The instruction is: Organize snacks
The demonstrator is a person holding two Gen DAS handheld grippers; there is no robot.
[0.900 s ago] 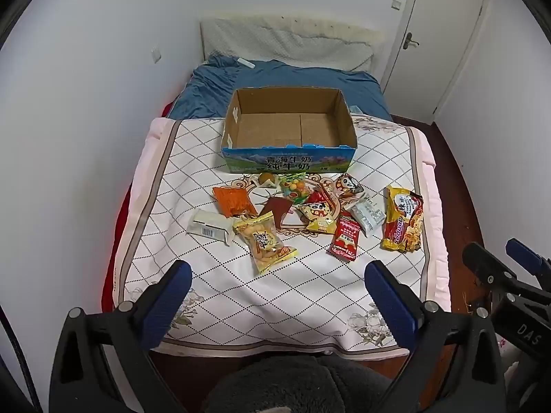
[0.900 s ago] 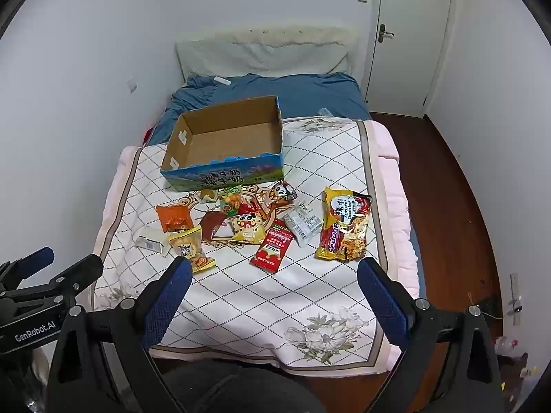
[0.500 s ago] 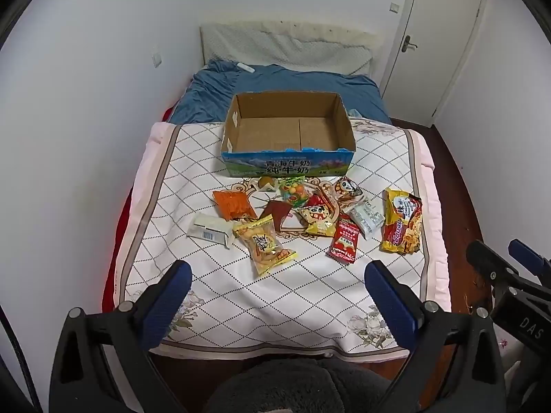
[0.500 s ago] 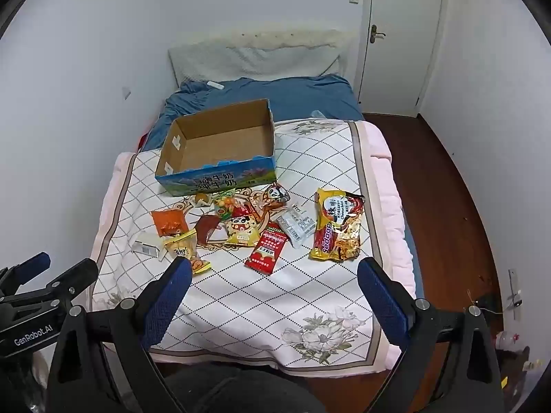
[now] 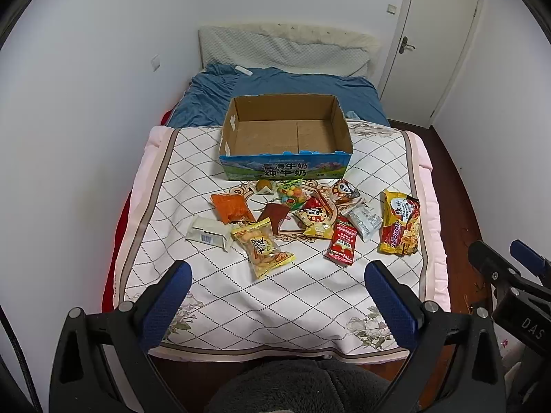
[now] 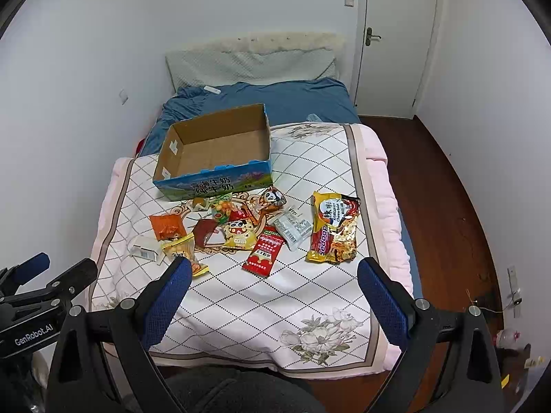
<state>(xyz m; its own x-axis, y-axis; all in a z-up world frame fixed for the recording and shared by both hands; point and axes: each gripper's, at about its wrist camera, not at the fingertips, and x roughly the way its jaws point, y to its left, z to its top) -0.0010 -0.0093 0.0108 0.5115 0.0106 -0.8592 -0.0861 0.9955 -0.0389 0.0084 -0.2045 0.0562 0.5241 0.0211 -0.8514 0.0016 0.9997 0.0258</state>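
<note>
An empty cardboard box (image 5: 286, 134) (image 6: 220, 148) with a blue printed front stands on the quilted bed cover (image 5: 241, 296). In front of it lie several snack packets: a yellow noodle pack (image 5: 399, 222) (image 6: 334, 227), a red sachet (image 5: 341, 244) (image 6: 264, 251), a biscuit bag (image 5: 261, 246), an orange packet (image 5: 231, 208) and a white carton (image 5: 208, 234). My left gripper (image 5: 277, 277) hovers open over the near part of the cover, well short of the snacks. My right gripper (image 6: 273, 273) is open too, holding nothing.
The bed fills the room's left side against a white wall; a blue sheet (image 5: 275, 93) and pillow (image 5: 286, 50) lie behind the box. Dark wood floor (image 6: 444, 186) runs along the right to a closed white door (image 6: 396, 34). A dark sleeve (image 5: 303, 387) shows at the bottom.
Both views have tilted slightly, so the bed and snacks sit a little differently in frame. The snacks and box have not moved, and both grippers stay open.
</note>
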